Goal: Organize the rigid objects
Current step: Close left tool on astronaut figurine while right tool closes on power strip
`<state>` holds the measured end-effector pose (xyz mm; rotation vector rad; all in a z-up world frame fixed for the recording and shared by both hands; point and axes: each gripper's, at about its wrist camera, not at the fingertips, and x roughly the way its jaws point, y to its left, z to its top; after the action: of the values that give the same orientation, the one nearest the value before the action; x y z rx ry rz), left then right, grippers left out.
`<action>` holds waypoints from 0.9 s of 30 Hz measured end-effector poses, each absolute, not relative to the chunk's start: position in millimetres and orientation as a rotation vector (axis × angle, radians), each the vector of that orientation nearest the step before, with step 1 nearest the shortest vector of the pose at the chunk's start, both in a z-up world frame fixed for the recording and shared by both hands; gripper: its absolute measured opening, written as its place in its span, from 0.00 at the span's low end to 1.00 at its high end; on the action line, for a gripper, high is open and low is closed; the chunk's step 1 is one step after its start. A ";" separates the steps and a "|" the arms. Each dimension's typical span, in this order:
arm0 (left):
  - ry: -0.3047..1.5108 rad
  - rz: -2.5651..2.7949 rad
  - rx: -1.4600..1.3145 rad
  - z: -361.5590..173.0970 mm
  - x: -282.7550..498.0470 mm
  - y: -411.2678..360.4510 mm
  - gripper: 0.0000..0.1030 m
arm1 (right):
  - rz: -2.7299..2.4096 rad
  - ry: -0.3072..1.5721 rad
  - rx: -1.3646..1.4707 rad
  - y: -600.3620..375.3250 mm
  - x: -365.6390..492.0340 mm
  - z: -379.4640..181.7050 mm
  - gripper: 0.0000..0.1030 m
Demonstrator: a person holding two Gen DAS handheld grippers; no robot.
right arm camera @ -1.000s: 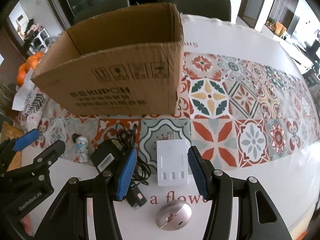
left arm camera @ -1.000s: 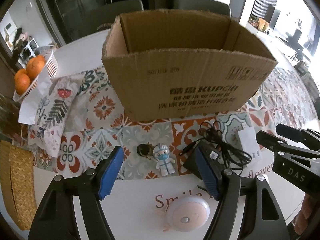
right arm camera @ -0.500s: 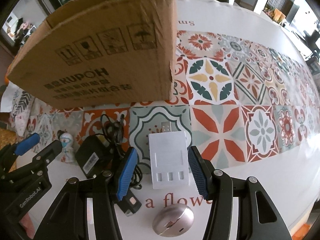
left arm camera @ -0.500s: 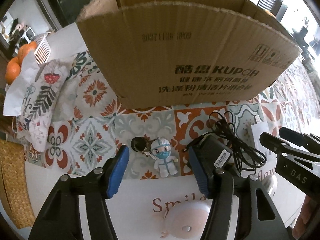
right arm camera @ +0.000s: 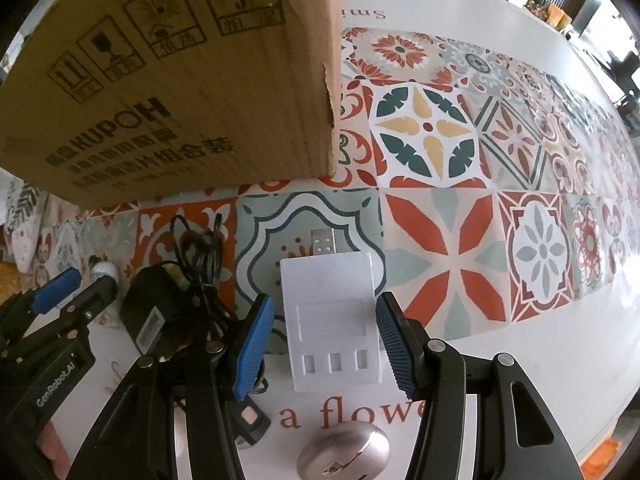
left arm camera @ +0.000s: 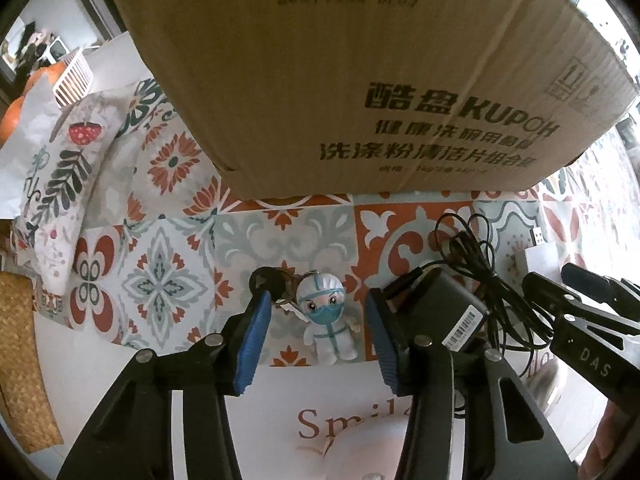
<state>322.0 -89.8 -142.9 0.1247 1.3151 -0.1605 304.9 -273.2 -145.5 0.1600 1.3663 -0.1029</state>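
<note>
A small figurine keychain [left arm camera: 326, 320] in a white suit and blue mask lies on the patterned tablecloth. My left gripper [left arm camera: 318, 300] points down over it. Its jaws are closing, with the figurine between the blue pads and gaps on both sides. My right gripper [right arm camera: 325, 302] straddles a white USB charger block [right arm camera: 332, 320], open, its pads just clear of the block's sides. A tall cardboard box [left arm camera: 360, 80] stands right behind both objects. A black power adapter [left arm camera: 452, 312] with a coiled cable lies between the two grippers.
A silver mouse [right arm camera: 344, 454] and a small black fob [right arm camera: 250, 420] lie near the table's front edge, and a round white gadget [left arm camera: 360, 452] under my left gripper. At the left are a basket of oranges [left arm camera: 72, 76], a patterned cloth [left arm camera: 56, 176] and a woven mat [left arm camera: 20, 360].
Both grippers have sunk toward the table, so the box now fills the top of each view. The left jaws have narrowed around the figurine. The right jaws keep the same width.
</note>
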 end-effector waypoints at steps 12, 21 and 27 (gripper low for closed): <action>1.326 -0.145 0.130 -162.8 330.8 -92.8 0.28 | -0.110 1.401 0.178 -275.1 310.4 -169.7 0.49; 1.330 -0.168 0.118 -152.1 320.9 -96.3 0.26 | -0.101 1.392 0.176 -273.7 304.8 -167.1 0.49; 1.293 -0.189 0.126 -137.7 313.1 -96.4 0.26 | -0.087 1.368 0.151 -267.5 296.9 -147.4 0.49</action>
<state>313.1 -96.4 -137.7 0.1265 1.2933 -0.1893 296.9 -267.5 -147.4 0.1505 1.3675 -0.0872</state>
